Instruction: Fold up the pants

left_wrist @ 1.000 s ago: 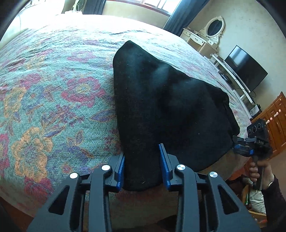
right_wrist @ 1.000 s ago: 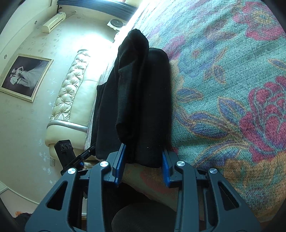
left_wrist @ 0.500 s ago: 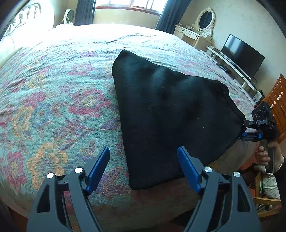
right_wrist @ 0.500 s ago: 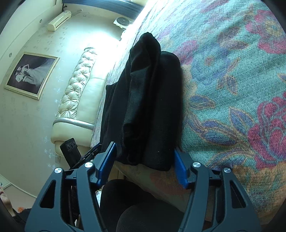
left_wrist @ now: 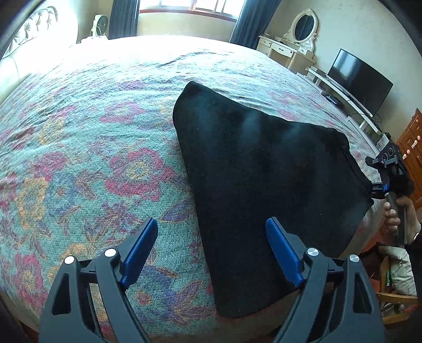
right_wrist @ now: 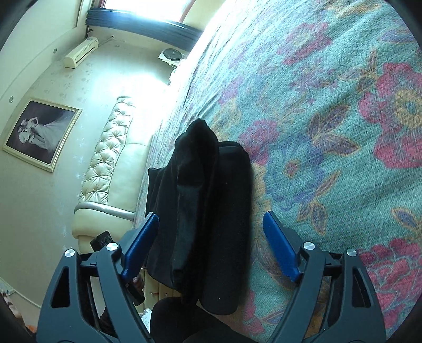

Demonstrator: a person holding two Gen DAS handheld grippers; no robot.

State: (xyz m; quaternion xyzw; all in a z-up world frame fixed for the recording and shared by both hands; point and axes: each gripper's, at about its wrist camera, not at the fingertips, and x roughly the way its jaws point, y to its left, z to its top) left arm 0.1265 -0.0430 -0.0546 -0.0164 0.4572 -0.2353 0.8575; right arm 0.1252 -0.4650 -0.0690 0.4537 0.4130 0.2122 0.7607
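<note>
The black pants [left_wrist: 261, 182] lie folded into a compact stack near the front edge of the flowered bedspread [left_wrist: 92, 147]. My left gripper [left_wrist: 212, 253] is open, its blue pads spread wide around the stack's near corner without touching it. In the right wrist view the pants [right_wrist: 211, 211] show edge-on as several stacked layers. My right gripper [right_wrist: 211, 248] is open, pads apart on either side of the stack's end. The right gripper [left_wrist: 387, 171] also shows at the stack's far right edge in the left wrist view.
A tufted cream headboard [right_wrist: 105, 168] stands at the bed's head. A TV [left_wrist: 361, 79] on a low stand, a dressing table with mirror [left_wrist: 292, 47] and a wooden cabinet [left_wrist: 411, 147] line the right wall. A fan [left_wrist: 100, 23] stands by the window.
Both grippers have opened and let go of the pants, then drawn back a little. The folded stack now rests on the bed.
</note>
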